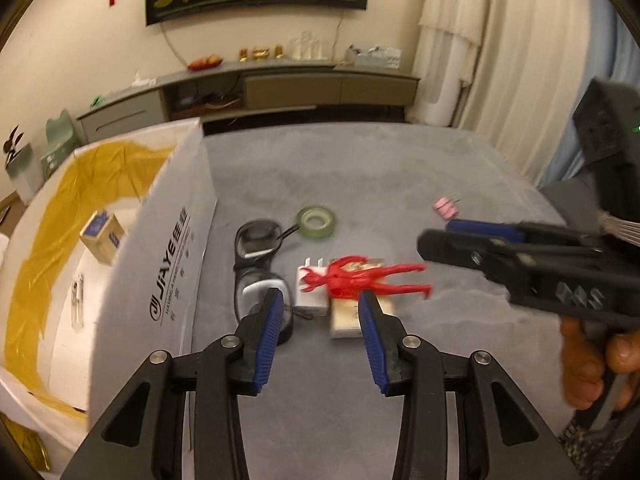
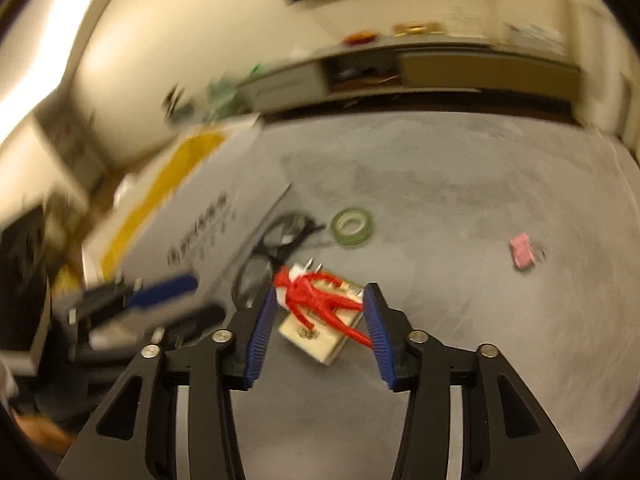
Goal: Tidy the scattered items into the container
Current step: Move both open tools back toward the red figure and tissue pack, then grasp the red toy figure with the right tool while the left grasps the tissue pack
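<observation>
Grey tabletop (image 1: 380, 184) — red figure (image 1: 360, 278) atop a small box (image 2: 320, 336); both grippers' fingers spread, empty.

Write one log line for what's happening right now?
left gripper: open, empty | right gripper: open, over red figure | figure lies on card box | white box: beside

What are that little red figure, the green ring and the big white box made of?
Red figure: seemingly moulded plastic, one uniform glossy red with thin stiff limbs. Green ring: apparently a roll of tape, translucent pale green around a hollow core. White box: probably printed cardboard, with flat matte walls, thin edges and yellowish packing tape on it.
</observation>
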`<state>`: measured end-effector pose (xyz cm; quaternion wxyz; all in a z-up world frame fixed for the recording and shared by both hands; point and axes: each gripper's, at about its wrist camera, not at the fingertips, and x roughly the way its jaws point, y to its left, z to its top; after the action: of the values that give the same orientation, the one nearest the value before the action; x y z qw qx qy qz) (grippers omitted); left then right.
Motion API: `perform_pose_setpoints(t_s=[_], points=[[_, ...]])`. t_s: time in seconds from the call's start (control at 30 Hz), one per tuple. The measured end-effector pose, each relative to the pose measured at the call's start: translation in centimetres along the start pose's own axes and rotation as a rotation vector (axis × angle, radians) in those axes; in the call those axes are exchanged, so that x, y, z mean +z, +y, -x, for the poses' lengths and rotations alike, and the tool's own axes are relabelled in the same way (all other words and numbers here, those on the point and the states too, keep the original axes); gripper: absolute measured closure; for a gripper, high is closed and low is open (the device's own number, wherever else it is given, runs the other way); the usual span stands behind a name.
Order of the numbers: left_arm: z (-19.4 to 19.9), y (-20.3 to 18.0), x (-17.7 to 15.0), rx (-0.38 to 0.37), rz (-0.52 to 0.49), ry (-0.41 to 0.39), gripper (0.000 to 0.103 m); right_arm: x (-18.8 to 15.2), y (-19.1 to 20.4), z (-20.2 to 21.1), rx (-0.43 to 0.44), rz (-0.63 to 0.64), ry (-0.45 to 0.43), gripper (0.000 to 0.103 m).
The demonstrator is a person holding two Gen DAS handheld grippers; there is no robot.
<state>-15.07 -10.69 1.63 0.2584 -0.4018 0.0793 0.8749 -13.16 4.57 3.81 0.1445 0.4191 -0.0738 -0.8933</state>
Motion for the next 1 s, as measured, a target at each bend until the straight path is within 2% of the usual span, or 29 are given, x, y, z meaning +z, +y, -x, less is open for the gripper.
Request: perform_pose_setpoints(t_s=[0.13,0.2,0.23,0.3,0.33,0.4,0.47,0.67,0.73,0.83,1.0], points=[[-2.6,1.3,-0.1,0.039,0.045,0.034,0.059,0.0,1.4,-2.4,-0.071,0.223,0.050,0.053],[-3.5,1.7,-0.1,0.026,0.047,0.022,0.054,-0.1,1.8,-3.4,-0.061,0.284,0.071,0.053],[-4.1,1.9,0.0,0.053,0.053,0.040,0.050,-0.3,2.1,-4.0,-0.060,0.317,0.081,0.053],[-4.7,2.1,0.2,0.035,0.065,0.039,0.050,-0.7,2.7,-5.1,-0.067,0.379,0.098,0.053],[-4.9,2.1,0.2,0.042,0.056,0.024,0.049,-0.9,2.8,-5.8,-0.070,0.404,0.104,0.053],[-5.7,2.4,0.3,0.074,0.060,0.054,0.049,-1.3,3.0,-7.0,-0.073,0.435,0.119,0.053],[-5.8,2.9,0.4,0.045,0.083,0.044,0.048,-1.5,2.8,-8.1,-0.071,0.443,0.123,0.053],[-5.6,3.7,0.4,0.026,0.080,0.024,0.048,-0.5,0.5,-7.8,0.003,0.252,0.146,0.063],[-5.7,3.9,0.5,0.007,0.090,0.019,0.049,-0.2,-0.2,-7.0,0.028,0.184,0.139,0.077],[-5.6,3.4,0.6,-0.032,0.087,0.016,0.049,0.0,-1.6,-5.8,0.054,0.083,0.136,0.084],[-5.2,0.8,0.6,-0.064,0.013,0.009,0.049,-0.8,-5.4,-4.6,0.113,-0.148,0.149,0.086]])
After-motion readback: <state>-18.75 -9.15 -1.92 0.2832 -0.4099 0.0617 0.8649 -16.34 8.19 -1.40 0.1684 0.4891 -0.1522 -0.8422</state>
